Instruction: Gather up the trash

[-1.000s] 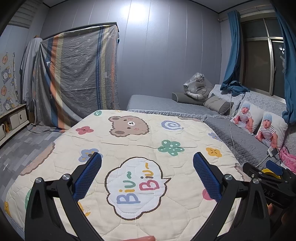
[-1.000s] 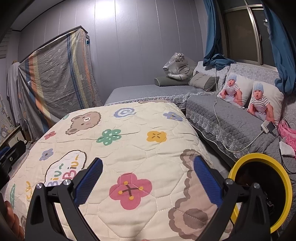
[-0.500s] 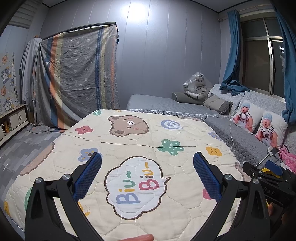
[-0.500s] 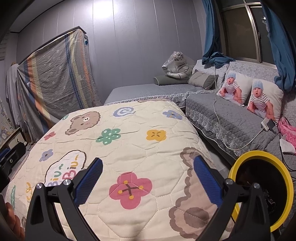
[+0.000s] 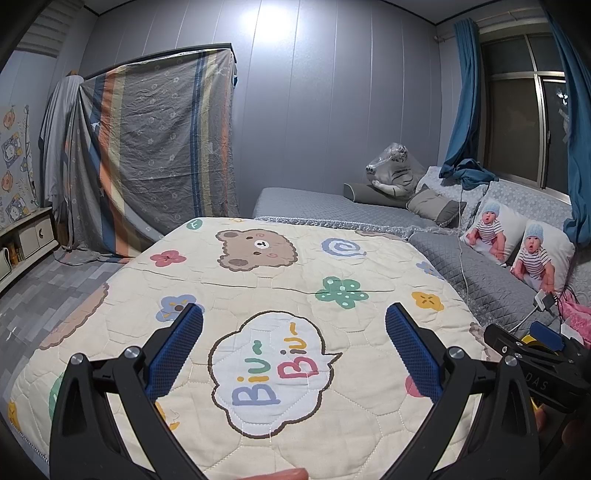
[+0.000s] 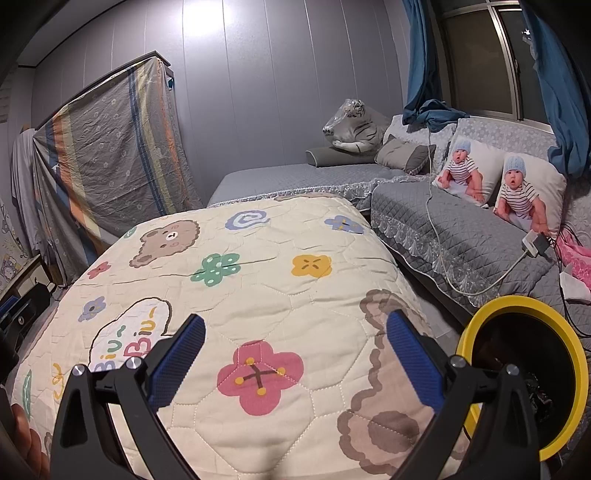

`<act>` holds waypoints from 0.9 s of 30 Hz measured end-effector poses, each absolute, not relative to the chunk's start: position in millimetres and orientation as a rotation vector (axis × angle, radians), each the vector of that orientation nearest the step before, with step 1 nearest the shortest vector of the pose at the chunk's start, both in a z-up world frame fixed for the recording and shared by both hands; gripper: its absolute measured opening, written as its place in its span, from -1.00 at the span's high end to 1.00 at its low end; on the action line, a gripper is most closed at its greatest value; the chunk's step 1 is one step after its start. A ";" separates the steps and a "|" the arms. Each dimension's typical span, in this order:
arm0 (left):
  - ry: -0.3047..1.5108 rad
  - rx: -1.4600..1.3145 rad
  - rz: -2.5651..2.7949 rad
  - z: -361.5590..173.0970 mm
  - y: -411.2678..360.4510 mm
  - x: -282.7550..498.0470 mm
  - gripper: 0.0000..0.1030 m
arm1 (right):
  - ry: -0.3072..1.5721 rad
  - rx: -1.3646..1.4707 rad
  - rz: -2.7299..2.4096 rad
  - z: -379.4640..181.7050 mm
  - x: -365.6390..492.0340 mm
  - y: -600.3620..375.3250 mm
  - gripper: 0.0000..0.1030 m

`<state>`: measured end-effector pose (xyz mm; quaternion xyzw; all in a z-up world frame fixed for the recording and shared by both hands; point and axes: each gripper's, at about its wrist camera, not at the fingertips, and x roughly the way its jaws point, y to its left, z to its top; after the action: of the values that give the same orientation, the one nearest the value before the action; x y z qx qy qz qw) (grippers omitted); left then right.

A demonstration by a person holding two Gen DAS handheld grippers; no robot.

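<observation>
Dim bluish light, wall point(image 5: 280, 22) glare, fisheye-bent edges.

We see a bin point(image 6: 570, 369) with a yellow rim and dark inside, upright on the floor beside the bed's right edge; what it holds we cannot make out.

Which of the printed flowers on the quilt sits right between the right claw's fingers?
The pink flower with the dark cross and yellow dots. It lies between the right claw fingers; the yellow flower and green flower lie farther up the quilt.
</observation>
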<state>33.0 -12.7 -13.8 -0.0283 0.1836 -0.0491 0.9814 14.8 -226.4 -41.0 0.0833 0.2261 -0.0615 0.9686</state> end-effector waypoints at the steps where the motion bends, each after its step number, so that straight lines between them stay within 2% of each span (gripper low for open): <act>1: 0.369 -0.057 -0.100 -13.8 -12.6 32.8 -0.84 | 0.458 0.168 -0.124 -41.2 14.9 -226.2 -0.84; 27: 0.380 -0.059 -0.110 -16.6 -10.9 37.2 -0.84 | 0.475 0.173 -0.122 -47.3 18.2 -225.0 -0.84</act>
<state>37.2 -10.9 -16.6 -0.0293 0.1886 -0.0544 0.9801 18.2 -225.0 -47.3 0.0858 0.2348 -0.0601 0.9664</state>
